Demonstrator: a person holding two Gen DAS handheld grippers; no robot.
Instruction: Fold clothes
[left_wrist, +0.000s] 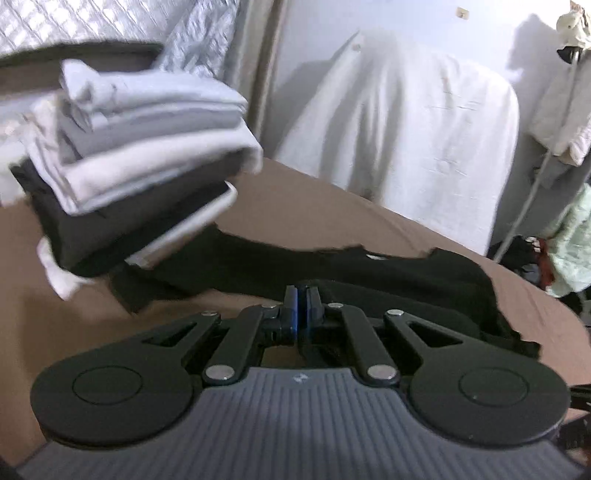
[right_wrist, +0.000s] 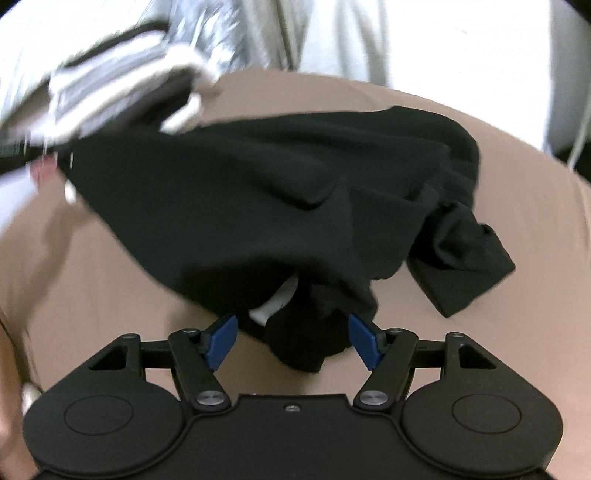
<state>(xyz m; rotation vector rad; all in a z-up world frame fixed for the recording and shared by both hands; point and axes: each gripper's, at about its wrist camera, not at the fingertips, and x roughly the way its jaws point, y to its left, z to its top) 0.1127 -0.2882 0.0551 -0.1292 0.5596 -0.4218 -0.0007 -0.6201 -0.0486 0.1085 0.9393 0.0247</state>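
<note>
A black garment (right_wrist: 258, 199) lies crumpled on the brown bed sheet (right_wrist: 498, 332); a sleeve sticks out to the right and a white label (right_wrist: 273, 302) shows at its near edge. My right gripper (right_wrist: 293, 341) is open, its blue pads either side of the garment's near bunched edge. In the left wrist view the same black garment (left_wrist: 369, 273) lies flat ahead. My left gripper (left_wrist: 300, 310) is shut with its blue pads together, just over the garment's near edge; I cannot tell whether cloth is pinched.
A stack of folded white, grey and black clothes (left_wrist: 140, 158) sits at the far left of the bed, also in the right wrist view (right_wrist: 122, 92). A white shirt (left_wrist: 413, 136) hangs behind the bed. A clothes rack with garments (left_wrist: 565, 110) stands at right.
</note>
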